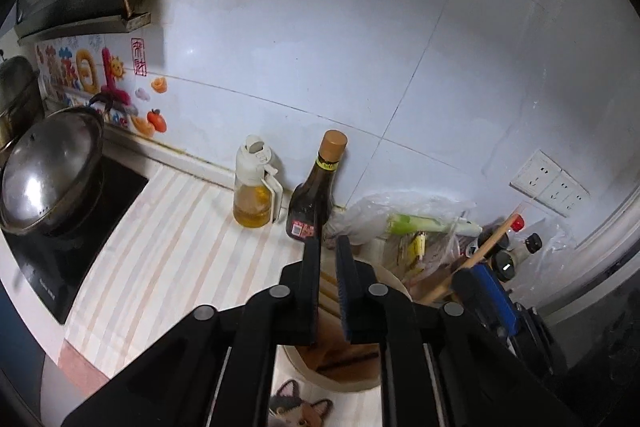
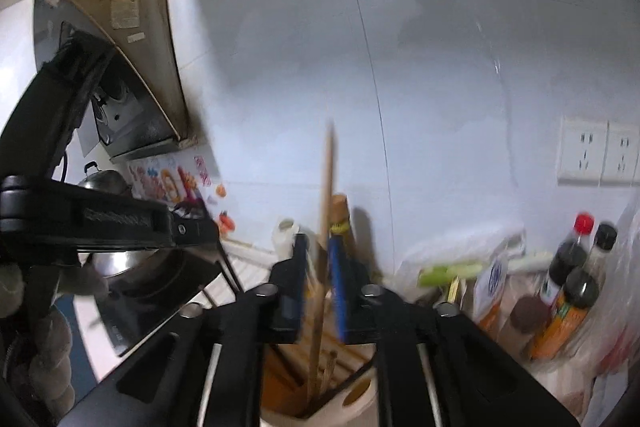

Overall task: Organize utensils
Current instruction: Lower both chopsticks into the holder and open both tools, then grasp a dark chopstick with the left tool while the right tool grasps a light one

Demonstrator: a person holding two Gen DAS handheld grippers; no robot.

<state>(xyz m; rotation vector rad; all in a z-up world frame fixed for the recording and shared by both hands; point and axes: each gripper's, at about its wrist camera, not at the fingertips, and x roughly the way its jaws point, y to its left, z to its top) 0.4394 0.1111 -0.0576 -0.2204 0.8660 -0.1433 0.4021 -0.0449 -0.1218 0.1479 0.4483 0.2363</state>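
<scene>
A cream round utensil holder [image 1: 332, 385] with wooden sticks in it stands on the striped counter, right below both grippers. My left gripper [image 1: 329, 247] hangs over it, its jaws a narrow gap apart with nothing between them. My right gripper [image 2: 317, 239] is open above the same holder [image 2: 360, 399]. A long wooden stick [image 2: 326, 187] stands upright between its blue pads, lower end down in the holder. It is blurred, and the pads do not appear to press on it. The left wrist view shows the right gripper [image 1: 486, 287] and the stick [image 1: 486, 245] at the right.
An oil dispenser [image 1: 256, 187] and a dark sauce bottle [image 1: 316, 195] stand at the wall behind the holder. A lidded wok [image 1: 48, 179] sits on the hob at left. A plastic bag with a green onion [image 1: 420, 223], condiment bottles [image 2: 572, 275] and wall sockets [image 2: 596, 155] are on the right.
</scene>
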